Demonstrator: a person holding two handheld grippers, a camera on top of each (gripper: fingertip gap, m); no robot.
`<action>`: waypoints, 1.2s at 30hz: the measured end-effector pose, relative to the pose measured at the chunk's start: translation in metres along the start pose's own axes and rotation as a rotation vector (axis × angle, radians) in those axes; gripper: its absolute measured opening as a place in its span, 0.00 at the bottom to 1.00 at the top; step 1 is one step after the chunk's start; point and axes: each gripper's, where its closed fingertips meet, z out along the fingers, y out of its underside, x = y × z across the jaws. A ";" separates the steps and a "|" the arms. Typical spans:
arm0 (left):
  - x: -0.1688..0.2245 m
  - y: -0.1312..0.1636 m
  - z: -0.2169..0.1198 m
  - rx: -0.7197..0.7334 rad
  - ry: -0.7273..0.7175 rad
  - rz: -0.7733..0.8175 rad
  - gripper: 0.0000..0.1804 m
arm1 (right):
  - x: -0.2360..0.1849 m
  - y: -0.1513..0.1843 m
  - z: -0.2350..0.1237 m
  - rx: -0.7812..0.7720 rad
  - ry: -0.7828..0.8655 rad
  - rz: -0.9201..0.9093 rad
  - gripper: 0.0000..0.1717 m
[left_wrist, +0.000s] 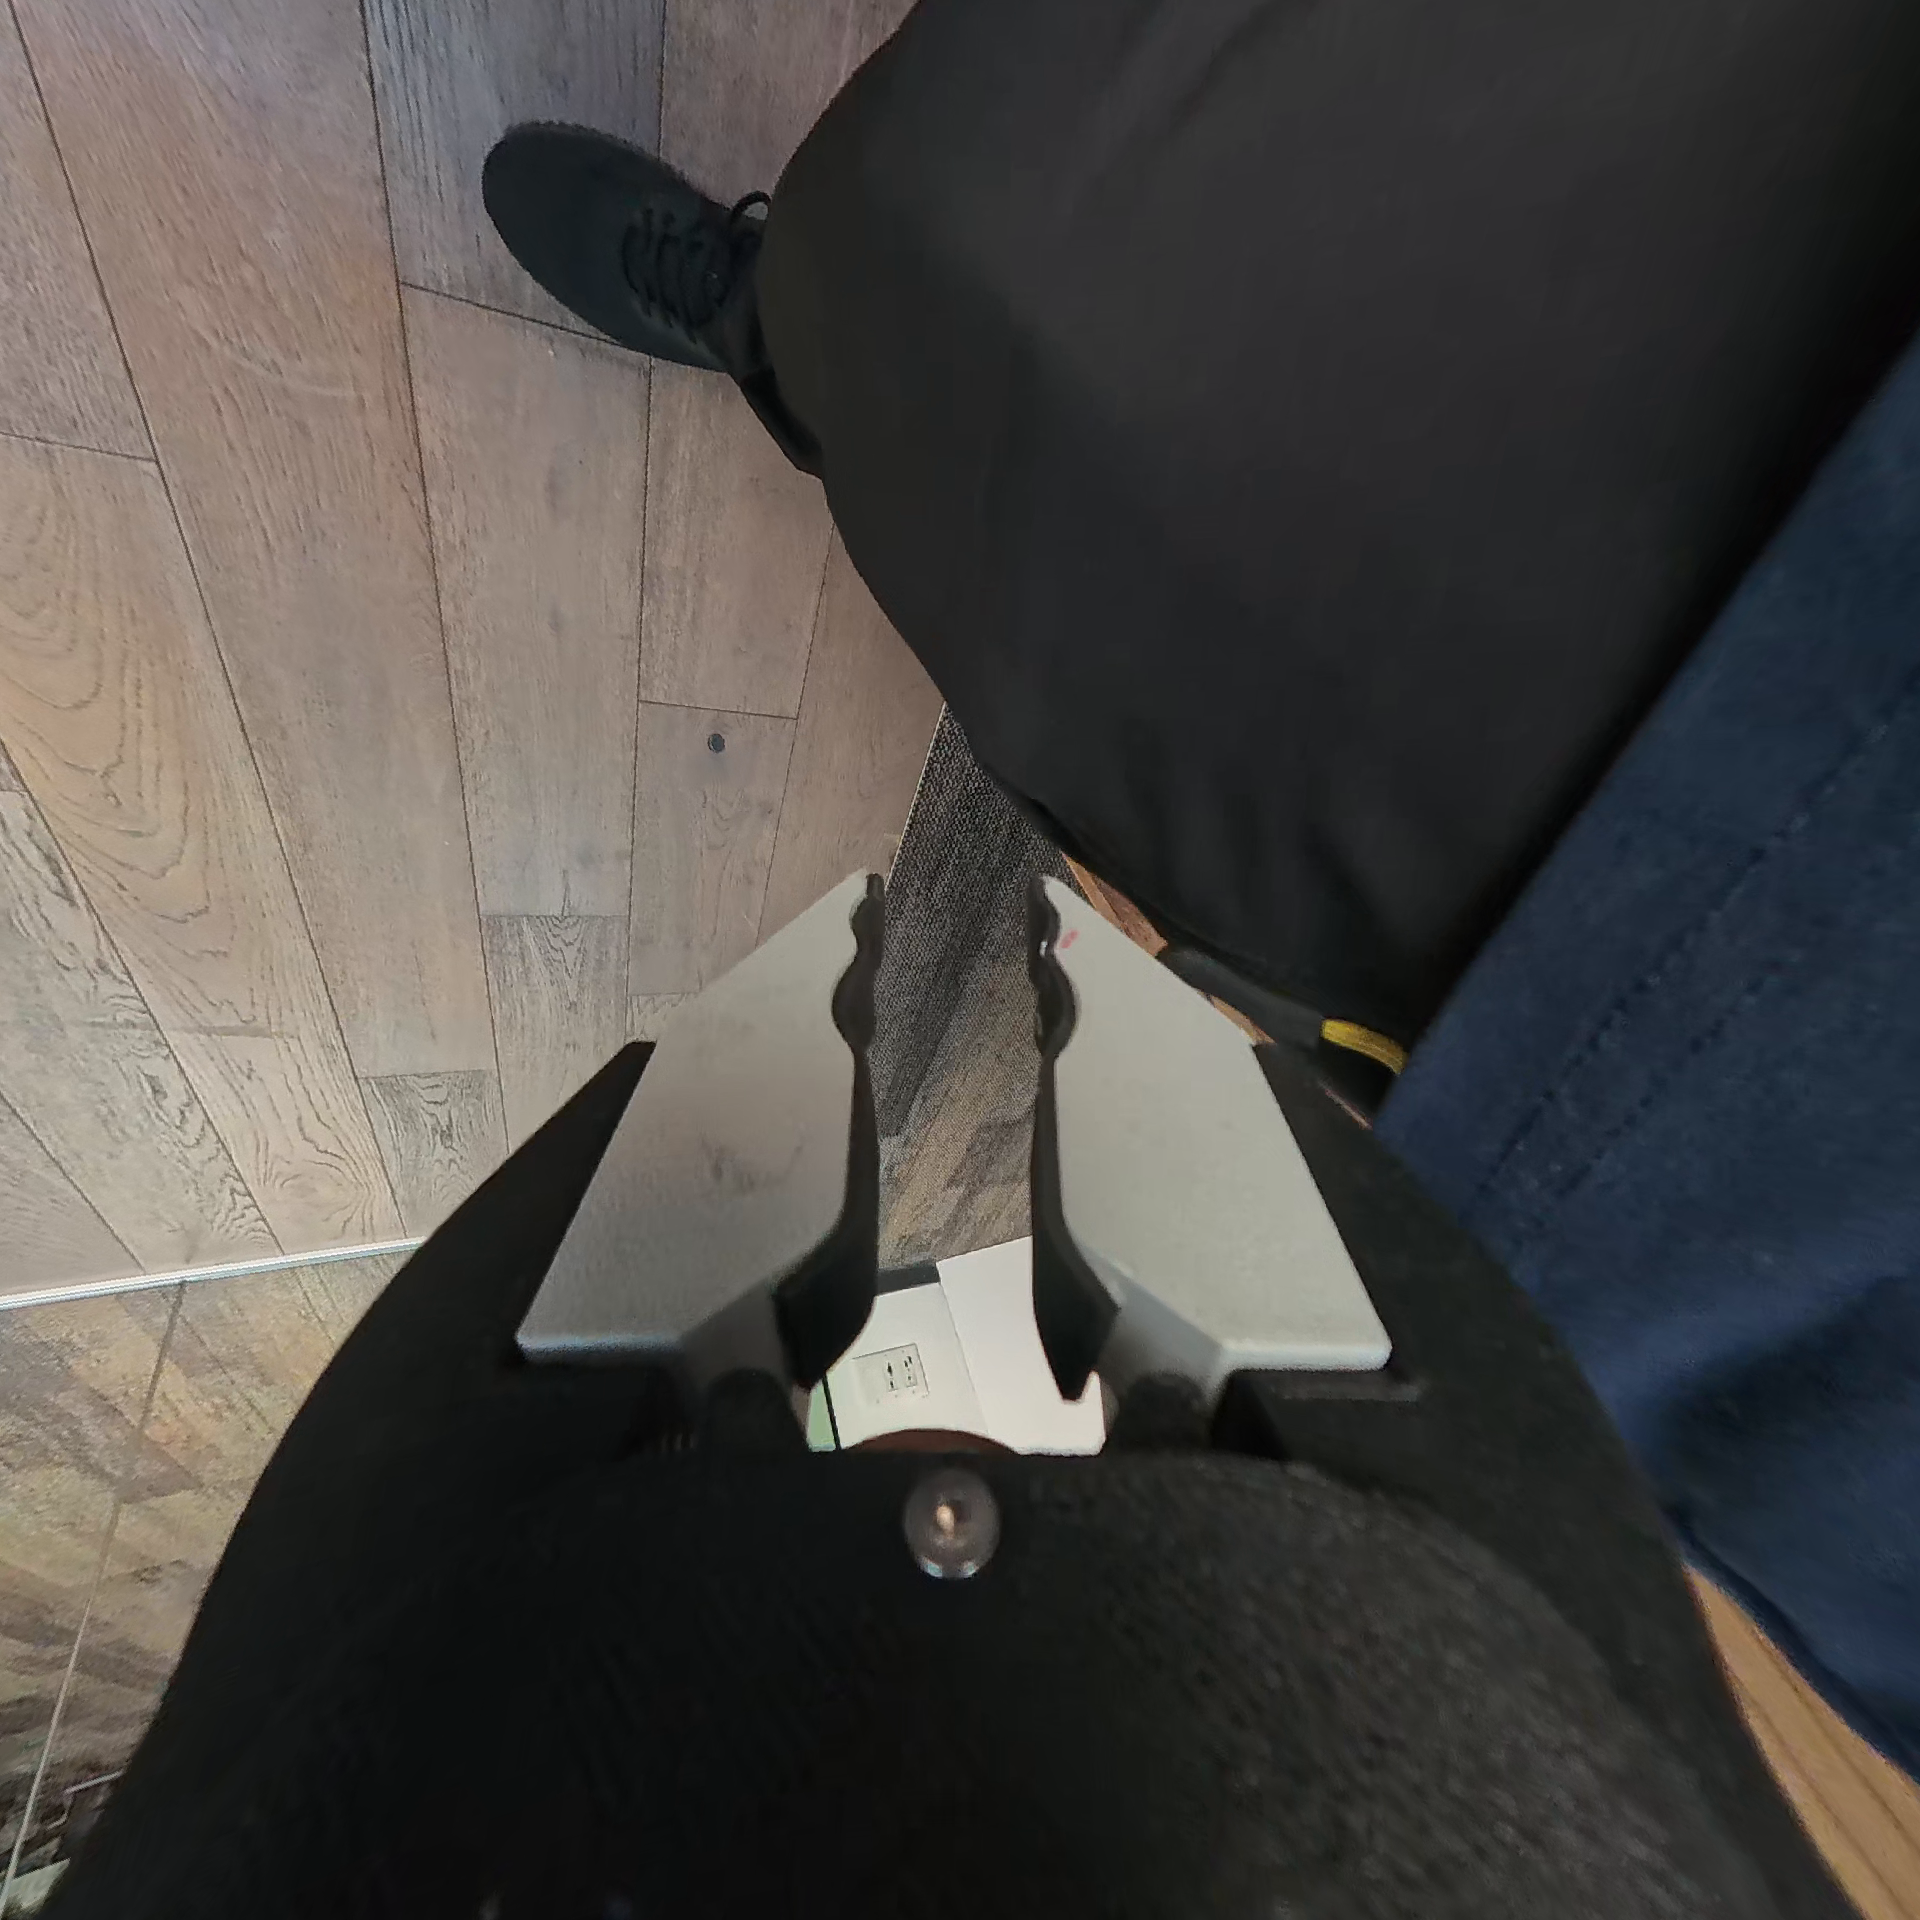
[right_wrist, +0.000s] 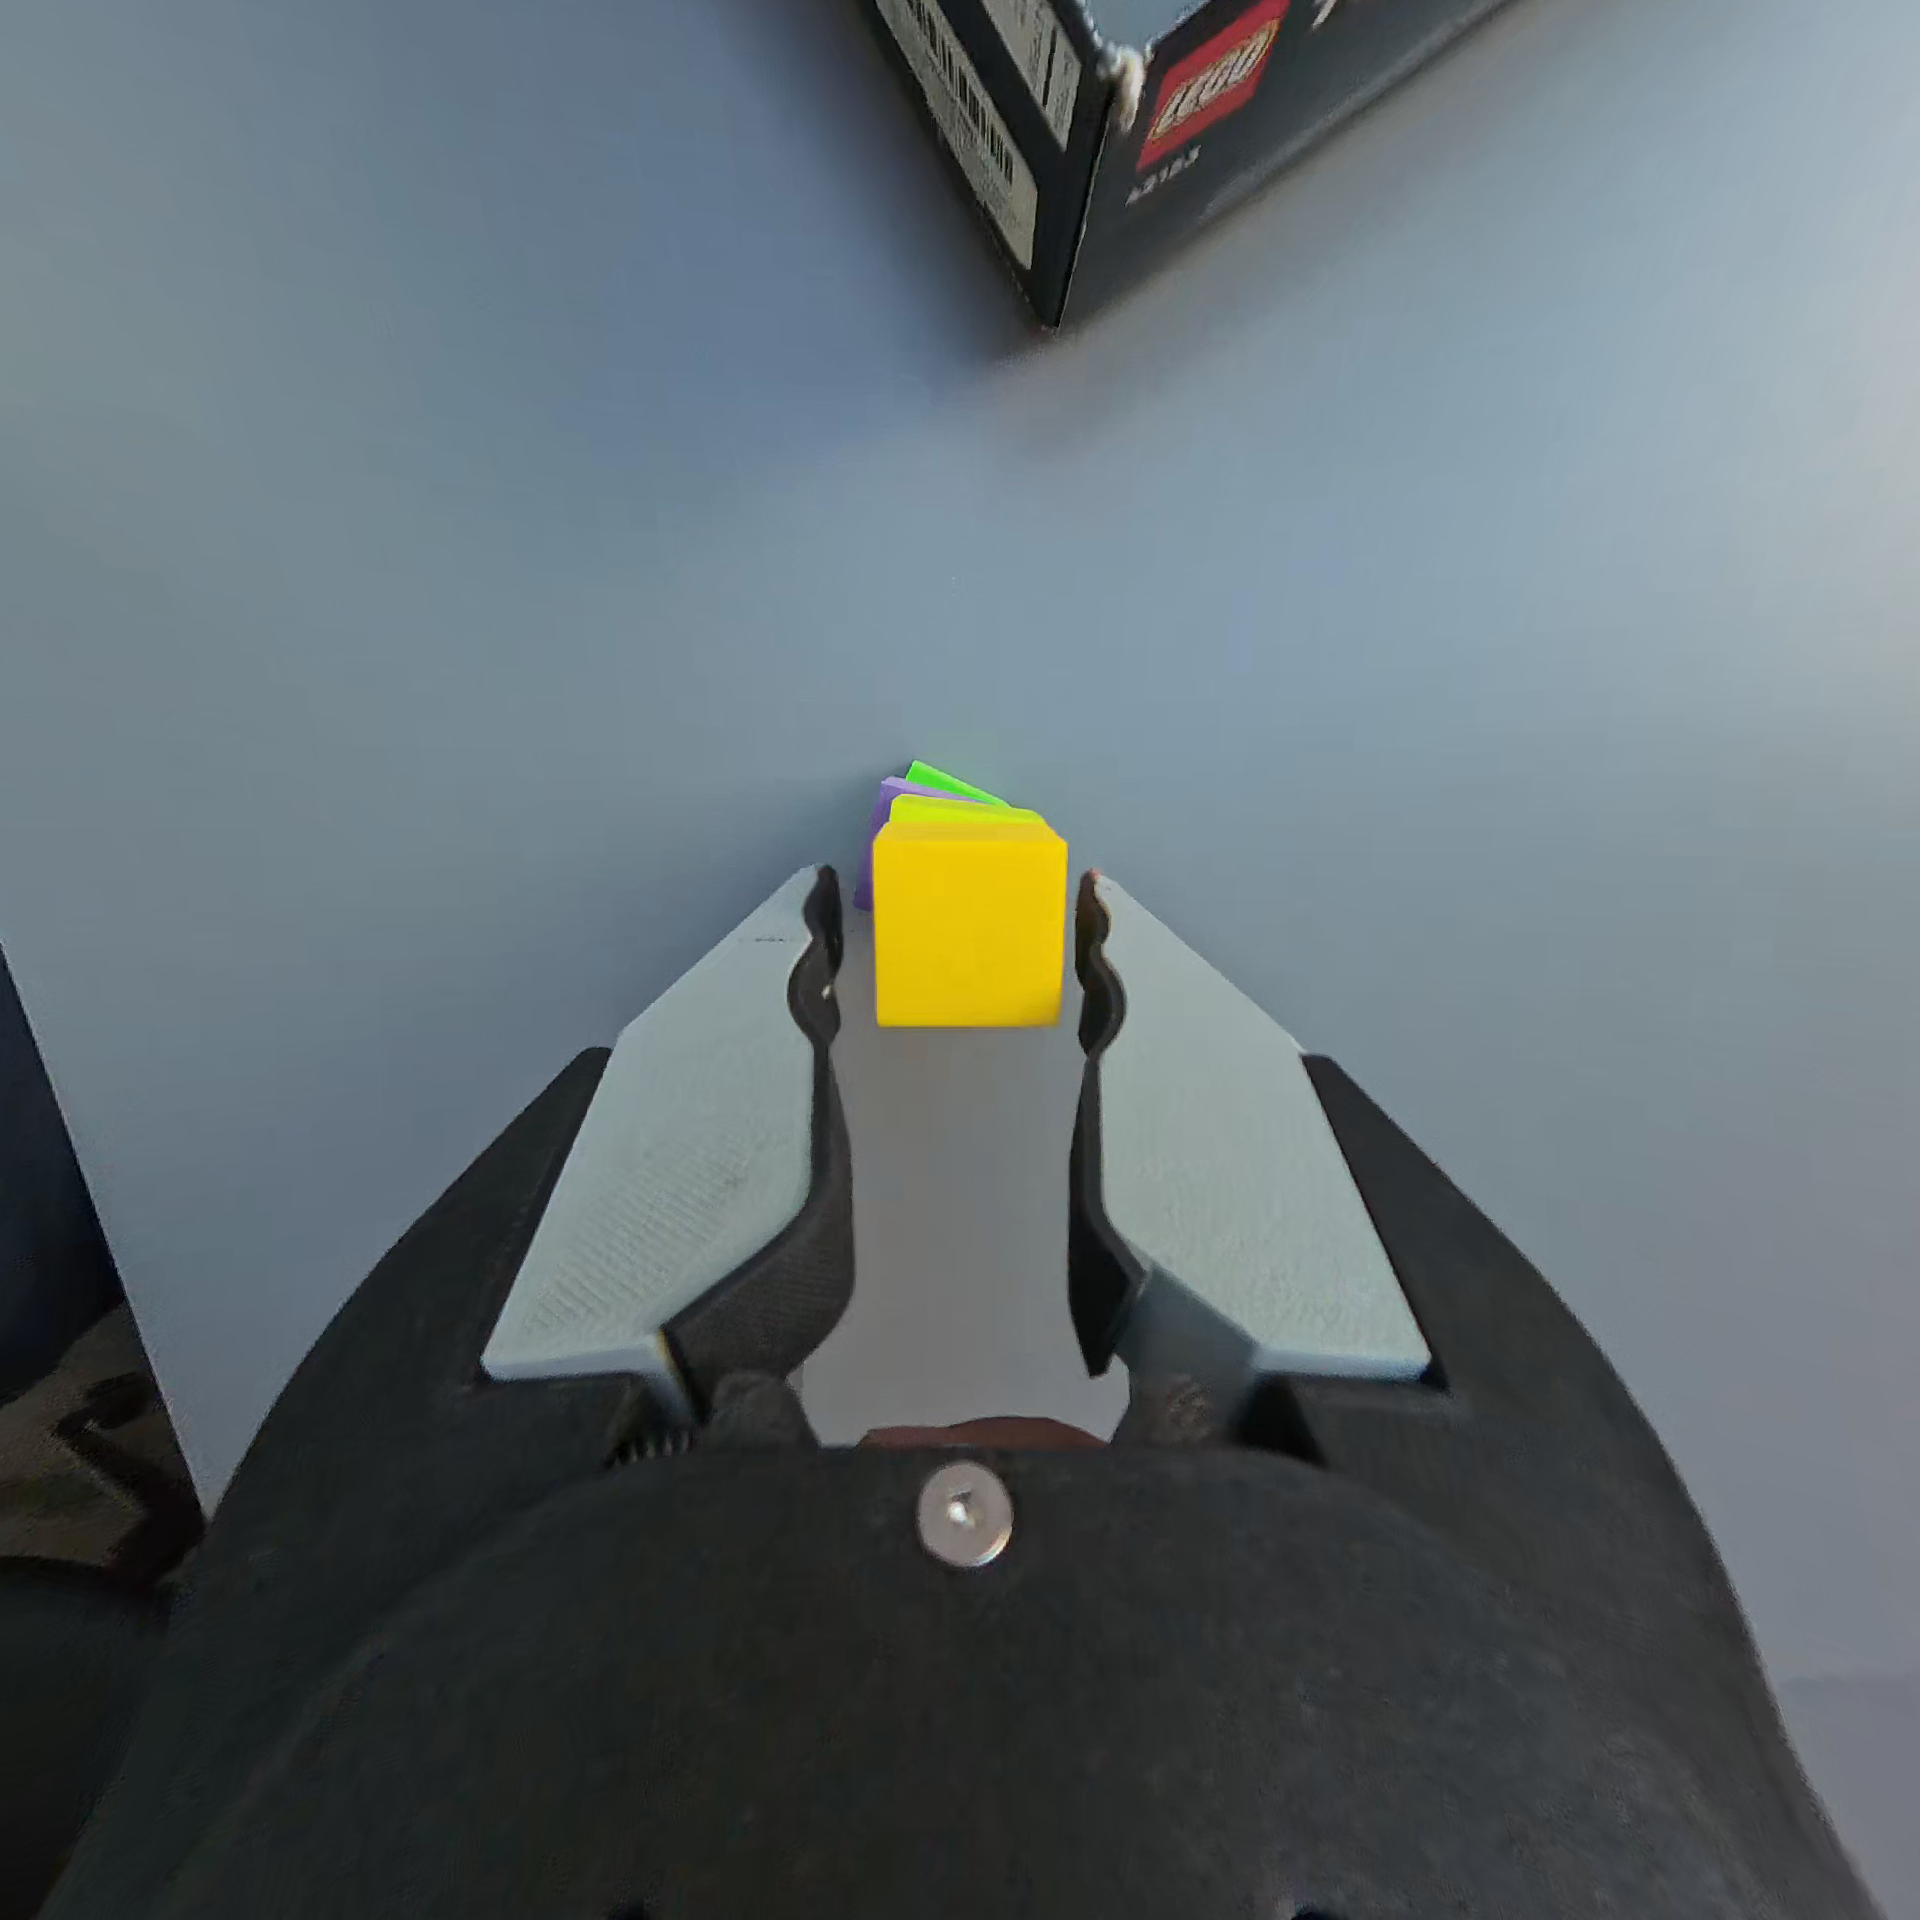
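Straddling a yellow cube (right_wrist: 968, 935) on the grey bench (right_wrist: 416, 623), right hand-held gripper (right_wrist: 954, 940) stands open, pads clear; left hand-held gripper (left_wrist: 954, 935) open, empty, above floor (left_wrist: 312, 623).

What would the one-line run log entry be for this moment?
left tool: open, empty, above floor | right tool: open, straddling yellow cube, pads apart from it | stack: cube tops tilted blocks | black box beyond

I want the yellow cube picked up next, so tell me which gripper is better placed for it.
Right. The right gripper is open with the yellow cube between its fingers, gaps visible on both sides. The left gripper points down at the floor beside a person's leg, cube out of view.
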 end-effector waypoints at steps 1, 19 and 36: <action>0.001 0.002 0.001 -0.004 0.000 -0.001 0.14 | -0.001 0.003 0.004 -0.002 -0.009 0.013 0.28; 0.002 0.001 0.005 -0.033 0.004 0.016 0.14 | -0.073 0.029 0.022 0.223 -0.164 0.257 0.01; 0.000 -0.007 0.000 -0.023 -0.006 0.028 0.13 | -0.005 0.016 0.047 0.169 0.121 0.431 0.05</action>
